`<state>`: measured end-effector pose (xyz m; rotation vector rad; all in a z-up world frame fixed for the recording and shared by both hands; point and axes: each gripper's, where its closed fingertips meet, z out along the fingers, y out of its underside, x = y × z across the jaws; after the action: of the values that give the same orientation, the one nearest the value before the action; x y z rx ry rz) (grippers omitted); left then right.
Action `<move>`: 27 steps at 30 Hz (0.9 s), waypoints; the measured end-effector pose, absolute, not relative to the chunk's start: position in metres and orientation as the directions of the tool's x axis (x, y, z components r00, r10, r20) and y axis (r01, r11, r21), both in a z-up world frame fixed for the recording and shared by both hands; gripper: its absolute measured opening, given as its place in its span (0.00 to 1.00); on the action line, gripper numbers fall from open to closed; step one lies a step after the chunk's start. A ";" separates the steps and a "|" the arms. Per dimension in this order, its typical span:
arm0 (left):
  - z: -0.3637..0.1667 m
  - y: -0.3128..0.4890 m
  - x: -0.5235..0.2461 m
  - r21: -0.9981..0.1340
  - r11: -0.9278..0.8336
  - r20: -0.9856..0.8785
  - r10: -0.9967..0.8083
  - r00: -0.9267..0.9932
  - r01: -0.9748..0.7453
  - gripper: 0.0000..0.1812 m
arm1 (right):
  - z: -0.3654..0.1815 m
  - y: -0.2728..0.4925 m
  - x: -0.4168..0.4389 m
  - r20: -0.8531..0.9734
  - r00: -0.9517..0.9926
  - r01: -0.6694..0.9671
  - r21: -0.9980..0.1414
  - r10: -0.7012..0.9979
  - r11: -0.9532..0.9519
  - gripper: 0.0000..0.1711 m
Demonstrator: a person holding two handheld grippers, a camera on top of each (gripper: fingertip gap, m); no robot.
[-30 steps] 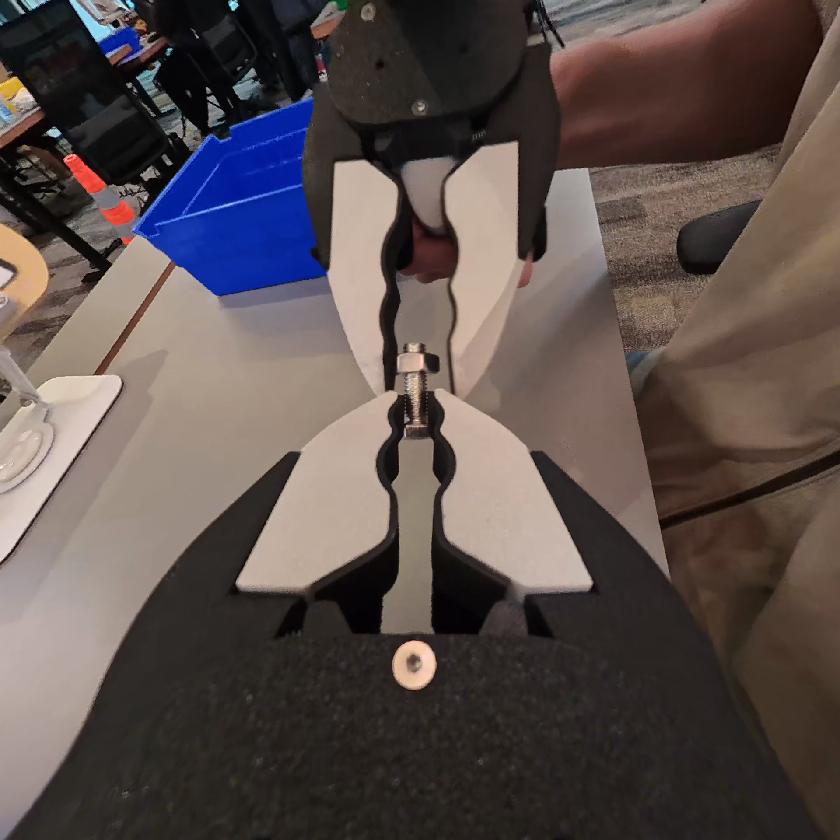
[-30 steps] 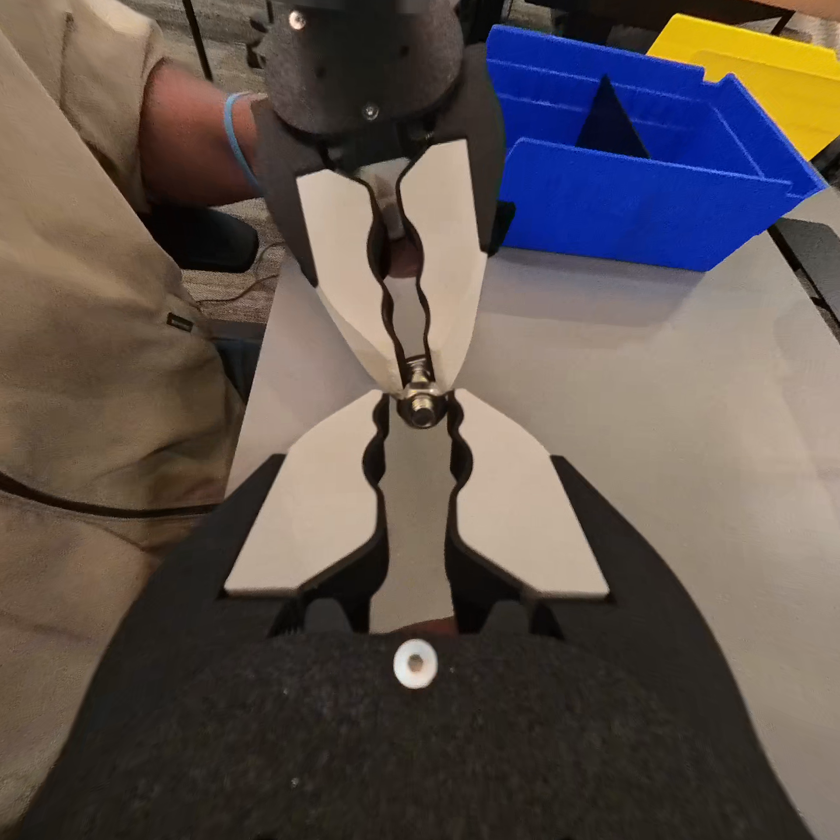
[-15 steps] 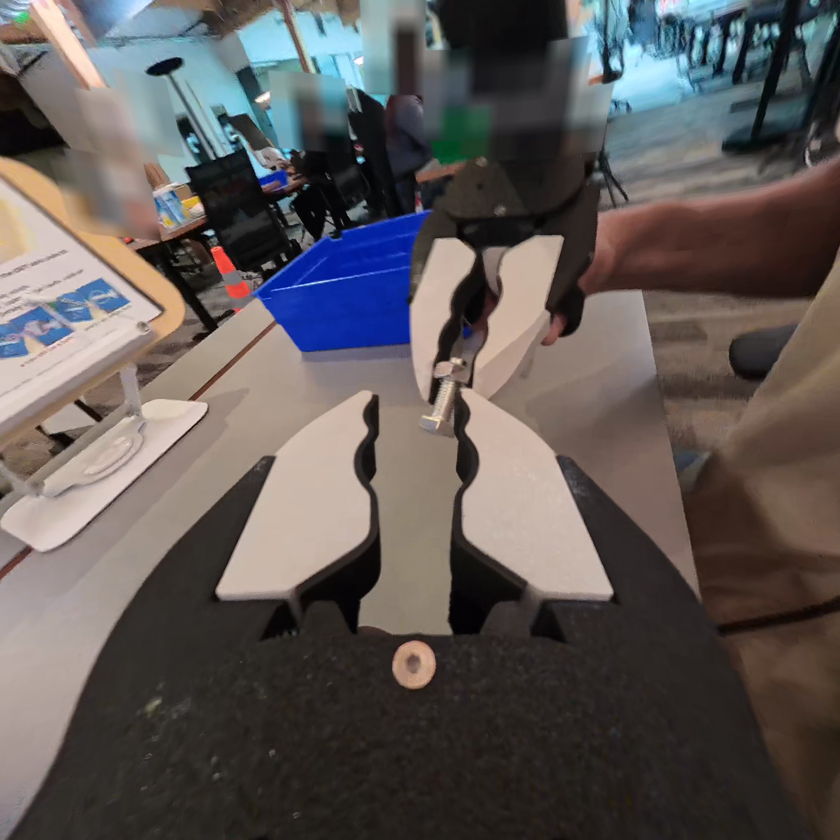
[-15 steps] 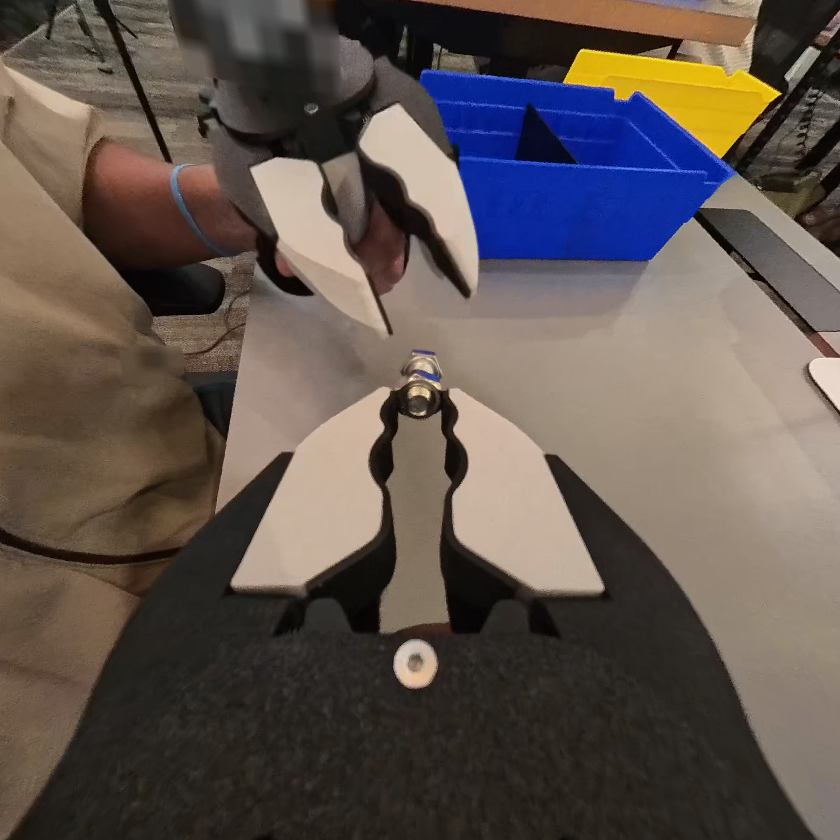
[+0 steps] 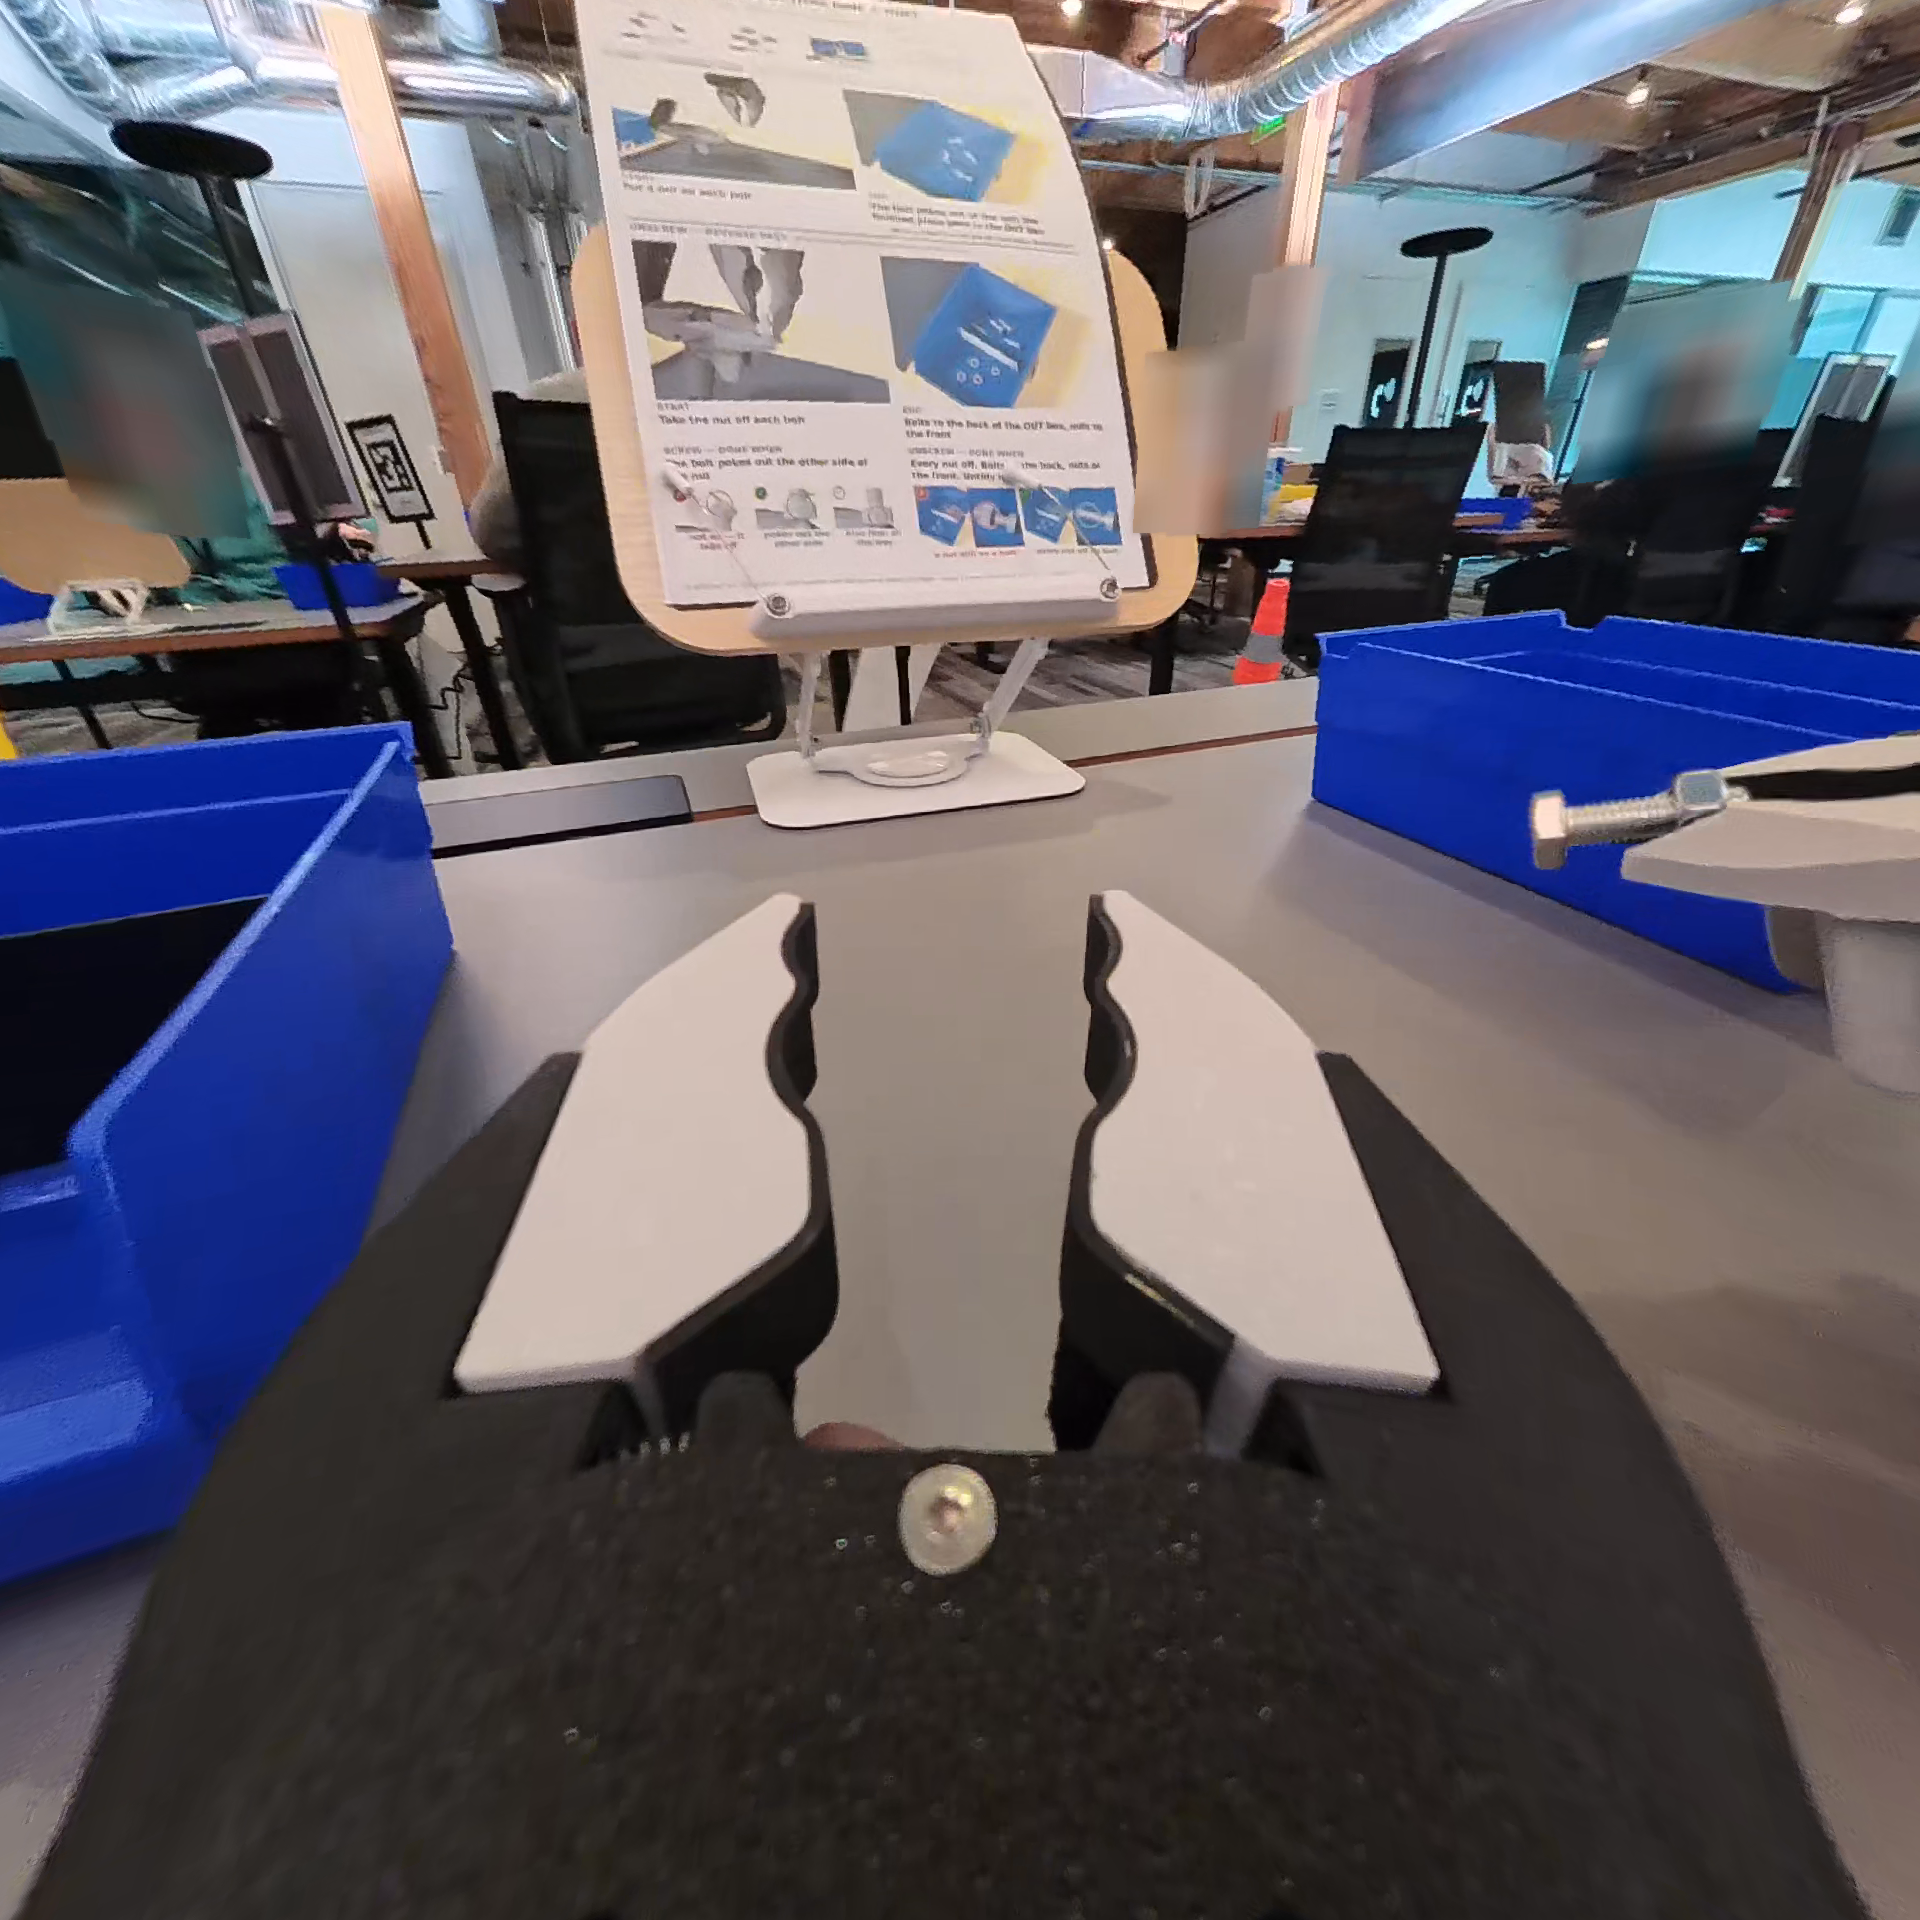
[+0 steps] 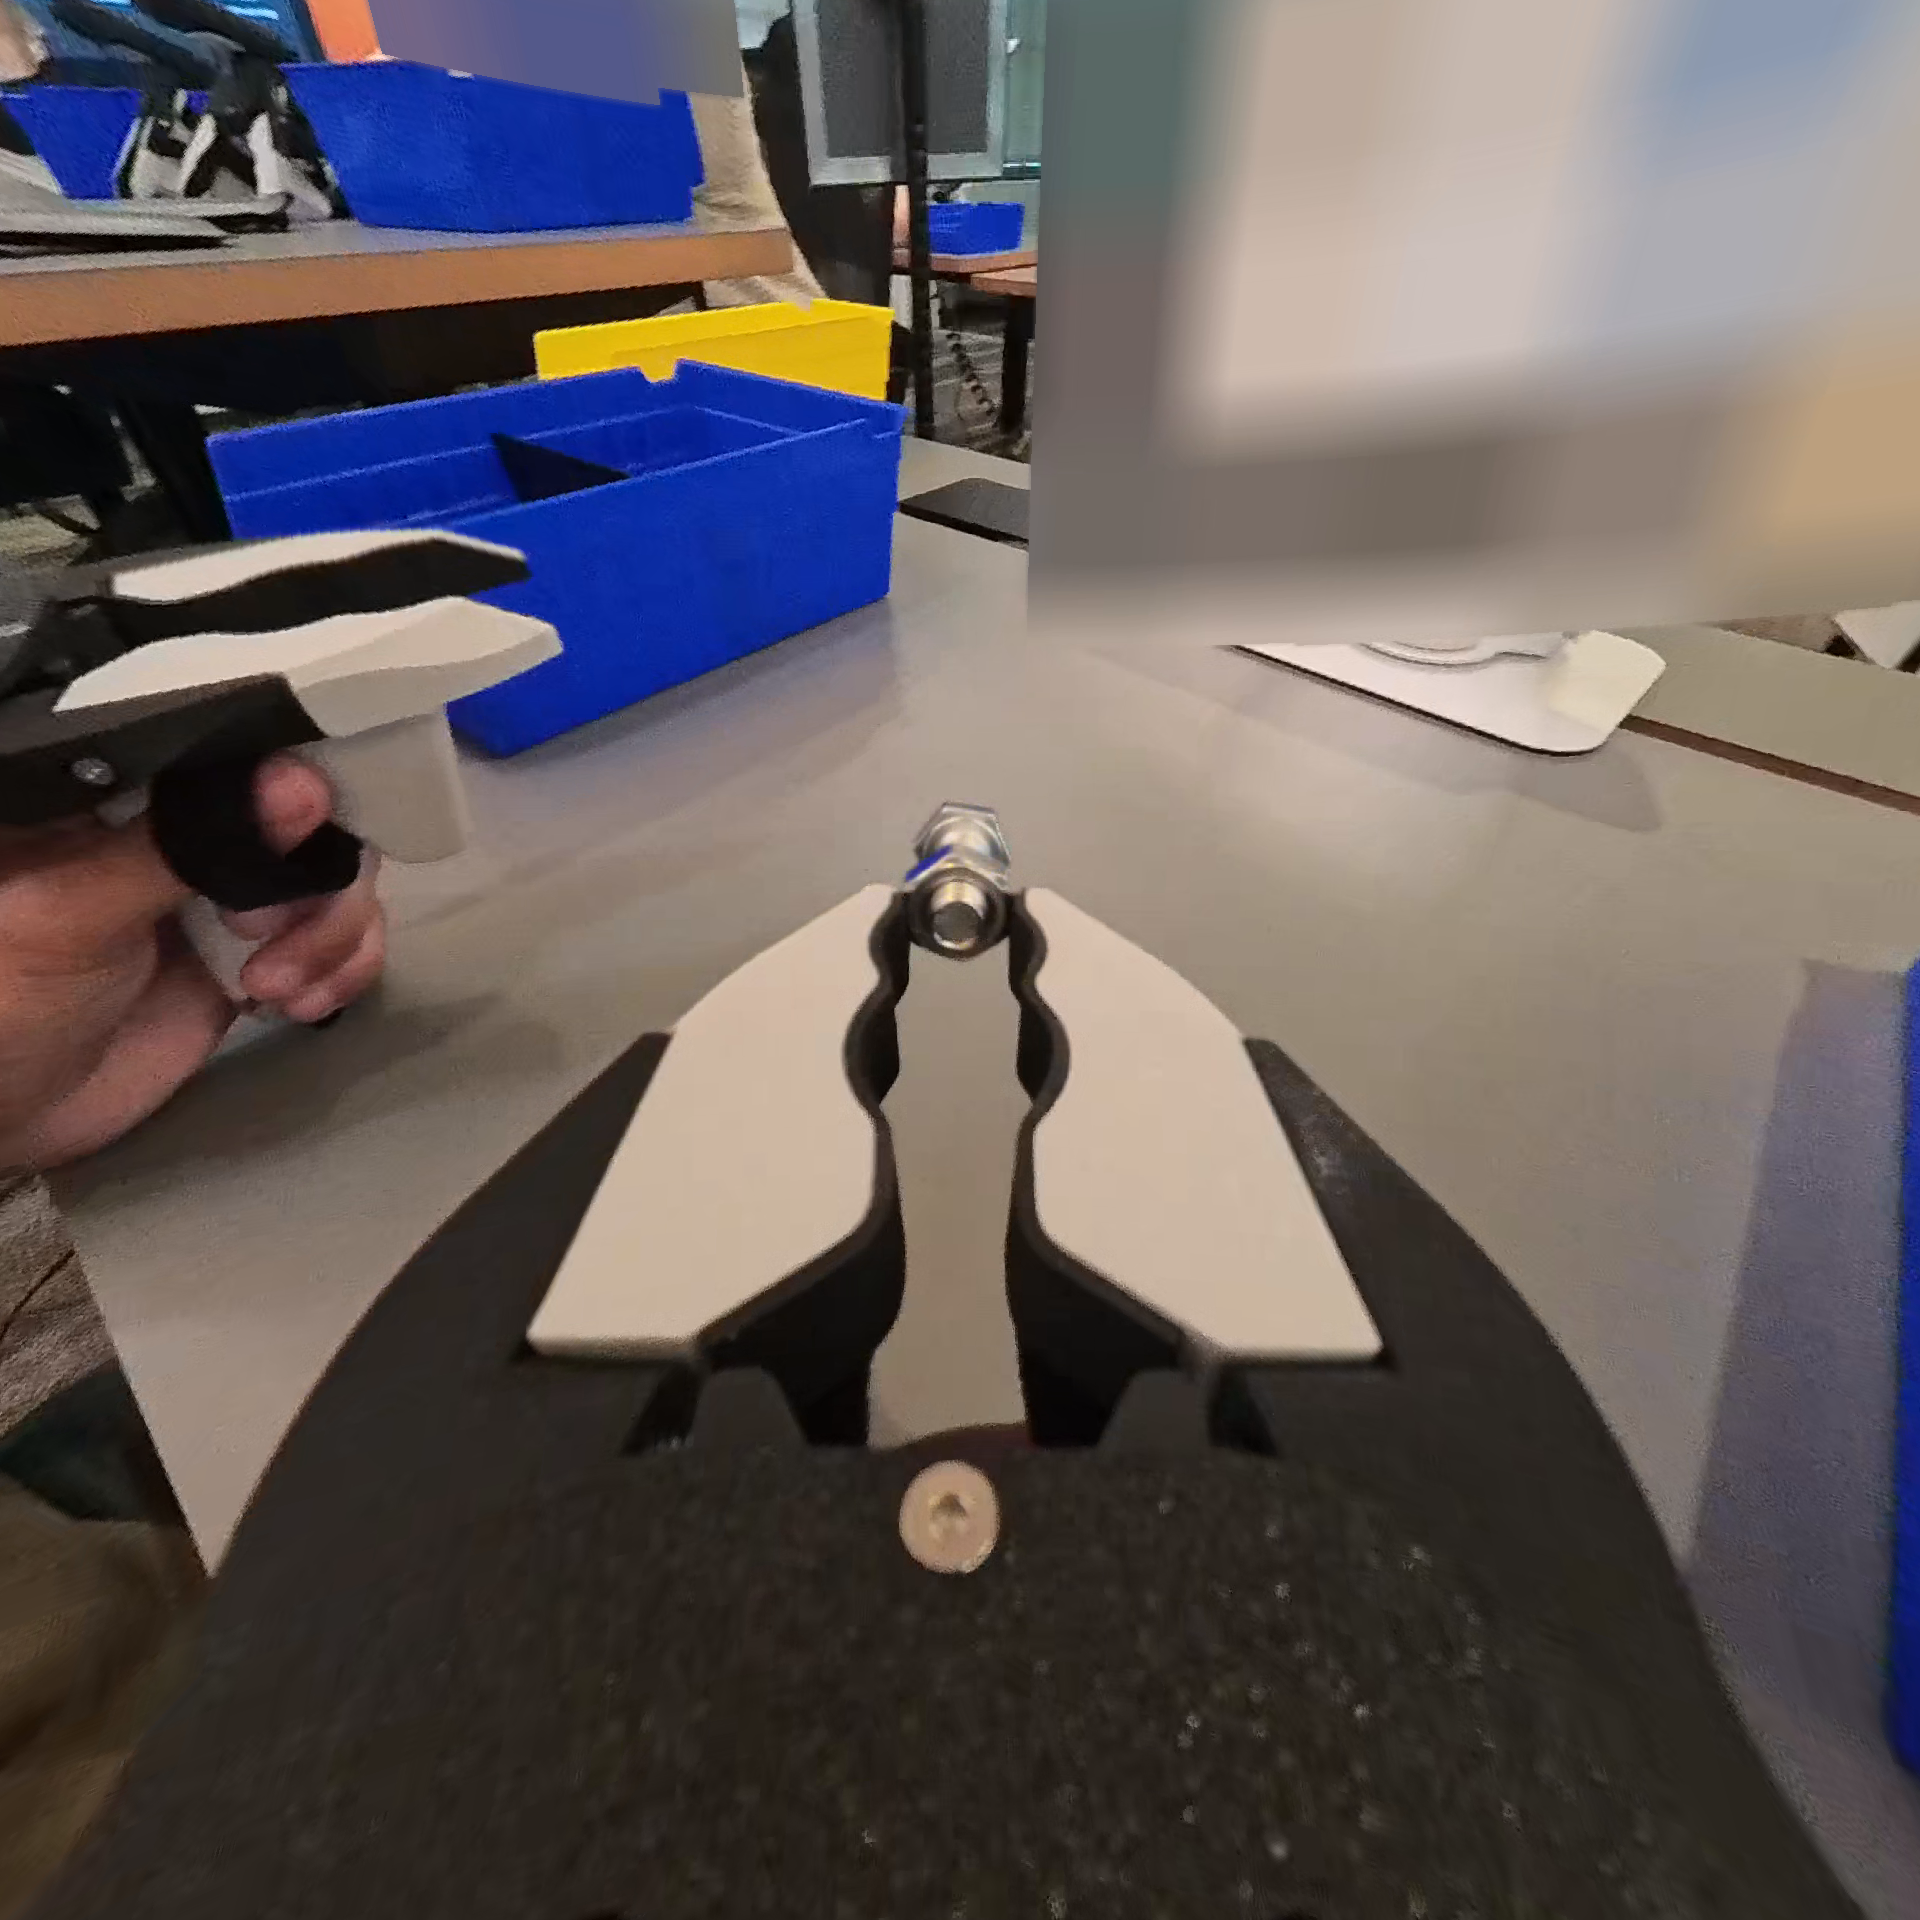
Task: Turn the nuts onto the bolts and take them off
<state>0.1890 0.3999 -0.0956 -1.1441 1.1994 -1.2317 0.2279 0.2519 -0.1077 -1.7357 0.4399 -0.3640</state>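
The nut [image 6: 958, 916] with its bolt [image 6: 961, 844] is clamped at frame centre by the right hand-held gripper [image 6: 958, 914], freeing the empty, spread left hand-held gripper [image 5: 948, 914].

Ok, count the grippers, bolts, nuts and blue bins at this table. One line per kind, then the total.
Grippers: 2 (left gripper, jaws open; right gripper, jaws shut on the nut)
Bolt: 1
Nut: 1, threaded on the bolt
Blue bins: 2 (left bin, right bin)
Total: 6
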 end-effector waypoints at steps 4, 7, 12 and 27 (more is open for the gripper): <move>-0.098 0.399 0.190 -0.999 -0.003 0.001 -0.999 -0.042 0.044 0.28 | -0.092 0.224 0.250 0.054 0.798 -0.069 -0.981 -0.601 -0.179 0.11; -0.099 0.398 0.191 -0.999 -0.009 0.007 -0.998 -0.059 0.035 0.28 | -0.054 0.177 0.289 0.127 0.689 -0.020 -0.981 -0.714 -0.194 0.11; -0.101 0.395 0.192 -1.000 -0.012 0.010 -0.996 -0.087 0.024 0.28 | -0.031 0.084 0.399 0.216 0.510 -0.102 -0.946 -0.832 -0.308 0.11; -0.102 0.390 0.193 -1.000 0.002 -0.004 -0.994 -0.113 0.015 0.28 | -0.190 0.022 0.559 0.180 0.490 -0.627 -0.607 -0.853 -0.488 0.11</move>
<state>0.1927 0.3903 -0.1021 -1.1407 1.2821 -1.2964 0.5595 0.0217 -0.1903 -2.2721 1.2221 -0.6479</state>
